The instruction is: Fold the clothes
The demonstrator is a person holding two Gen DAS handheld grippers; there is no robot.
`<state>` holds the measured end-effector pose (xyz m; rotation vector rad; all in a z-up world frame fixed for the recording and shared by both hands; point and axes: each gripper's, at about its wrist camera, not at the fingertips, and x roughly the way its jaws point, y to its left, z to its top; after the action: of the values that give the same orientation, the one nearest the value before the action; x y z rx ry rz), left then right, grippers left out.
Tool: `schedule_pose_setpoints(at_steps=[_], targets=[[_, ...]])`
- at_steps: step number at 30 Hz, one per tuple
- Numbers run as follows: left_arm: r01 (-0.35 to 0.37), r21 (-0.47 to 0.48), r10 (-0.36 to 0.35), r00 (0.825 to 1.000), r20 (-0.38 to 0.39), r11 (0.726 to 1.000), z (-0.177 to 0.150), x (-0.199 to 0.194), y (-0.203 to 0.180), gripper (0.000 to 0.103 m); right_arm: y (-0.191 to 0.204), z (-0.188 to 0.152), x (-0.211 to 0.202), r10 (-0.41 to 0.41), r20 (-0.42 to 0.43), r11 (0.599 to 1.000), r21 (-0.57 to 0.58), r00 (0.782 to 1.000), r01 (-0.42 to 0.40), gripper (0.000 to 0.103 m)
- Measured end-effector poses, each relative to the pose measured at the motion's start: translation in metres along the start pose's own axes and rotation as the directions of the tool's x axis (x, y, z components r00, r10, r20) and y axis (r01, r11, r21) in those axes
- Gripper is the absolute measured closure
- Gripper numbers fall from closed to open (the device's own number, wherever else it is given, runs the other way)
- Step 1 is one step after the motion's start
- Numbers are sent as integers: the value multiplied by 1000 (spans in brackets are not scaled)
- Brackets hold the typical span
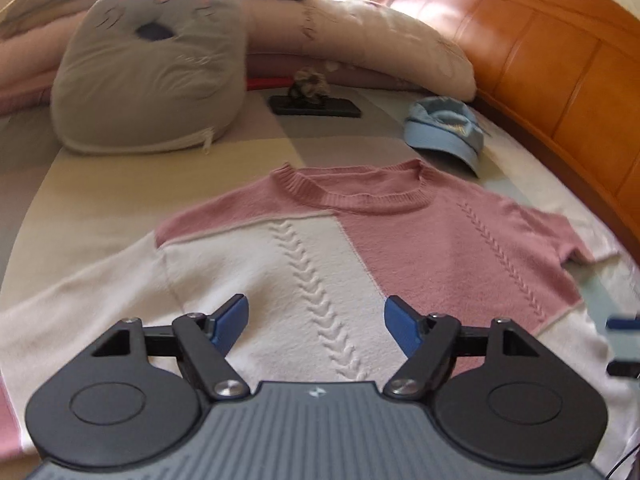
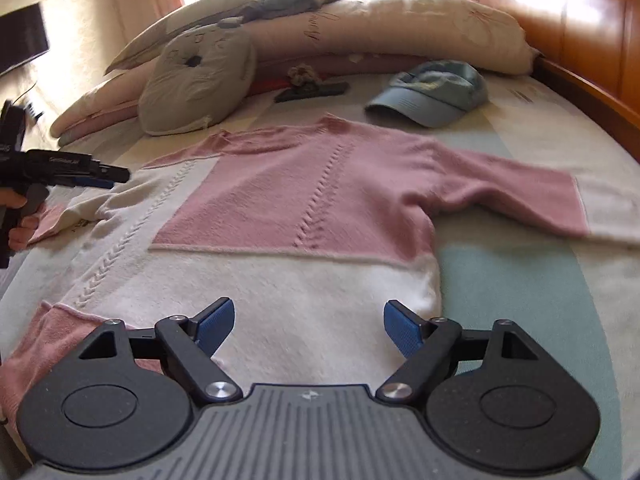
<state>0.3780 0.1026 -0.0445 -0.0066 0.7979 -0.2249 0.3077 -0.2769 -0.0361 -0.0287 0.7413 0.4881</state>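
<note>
A pink and white knit sweater [image 1: 320, 240] lies spread flat on the bed, neck towards the pillows, sleeves out to both sides. My left gripper [image 1: 316, 324] hangs over its white lower front, open, with nothing between its blue pads. In the right wrist view the same sweater [image 2: 300, 208] fills the middle. My right gripper [image 2: 308, 326] stands open over the white hem at the sweater's right side, holding nothing. The left gripper [image 2: 100, 178] also shows at the left edge of that view, held by a hand [image 2: 20, 220] above the left sleeve.
A light blue cap [image 2: 432, 96] lies beyond the sweater's right shoulder. A grey cushion [image 1: 148, 80], long pillows [image 1: 360, 40], a dark phone-like object [image 1: 316, 106] and a small plush sit at the head. An orange wooden headboard [image 1: 560, 60] runs along the right.
</note>
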Motion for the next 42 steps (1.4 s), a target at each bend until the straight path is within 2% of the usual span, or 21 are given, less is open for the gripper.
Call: schedule_pose_setpoints(at_steps=[1,3,6,8,9,10,12,13,18,22,23,24,26,29,32,34,36,38,40,42], targets=[[-12,49,12,1000,-8,999,2,8,-7,28,4,13,8,21,8,998,-54,1000,-20,8],[-12,109,14,1000,-13,994,6,25,-15,28,11,39,33,56,-1,989,-138,998,-56,8],[-44,174,44,999,0,984,4,50,-17,28,16,66,78,95,6,976,-198,995,-92,8],[-78,173,84,996,-25,982,-2,66,-11,26,18,76,111,105,13,973,-208,994,-100,8],[-73,155,78,997,-22,985,-5,70,-4,23,17,79,127,97,15,976,-198,995,-92,8],[-70,134,73,997,-12,988,-7,70,3,19,16,80,141,93,1,977,-190,996,-91,8],[-81,107,81,997,-1,991,-11,67,15,18,14,78,168,57,-61,978,-196,997,-68,7],[-87,104,87,996,4,991,-12,65,20,17,14,73,172,41,-58,972,-230,997,-53,0],[-102,86,101,995,9,991,-15,59,34,15,-3,44,129,21,-71,963,-267,997,-39,0],[-156,83,160,986,-39,984,-5,53,20,17,-17,18,85,-12,-109,965,-261,994,-17,0],[-166,98,171,984,-44,981,-3,47,14,21,-16,13,75,-32,-119,964,-267,992,-1,0],[-167,125,172,984,-34,978,-2,37,6,21,-16,8,66,-52,-128,962,-273,990,15,0],[-128,180,133,991,-18,975,-5,8,-13,20,-8,4,44,-42,-121,967,-255,992,9,0],[-58,263,62,998,-6,963,-16,-35,-43,18,17,-6,14,16,-75,971,-235,997,-33,0],[-9,371,20,999,-26,929,-53,-61,-77,18,47,-21,4,21,-59,971,-238,998,-35,0],[-7,432,20,999,-27,902,-84,-70,-95,18,63,-35,5,22,-50,973,-226,998,-33,0],[9,454,17,999,-52,891,-117,-78,-105,18,76,-48,6,35,-45,980,-194,998,-43,0],[9,428,29,996,-81,904,-144,-87,-104,18,85,-62,6,35,-49,982,-186,998,-43,0],[-7,367,36,997,-74,930,-168,-101,-96,18,93,-79,2,6,-49,982,-190,999,-16,0],[-3,297,36,994,-106,955,-182,-114,-84,16,96,-94,-5,-4,-55,982,-189,998,-7,0]])
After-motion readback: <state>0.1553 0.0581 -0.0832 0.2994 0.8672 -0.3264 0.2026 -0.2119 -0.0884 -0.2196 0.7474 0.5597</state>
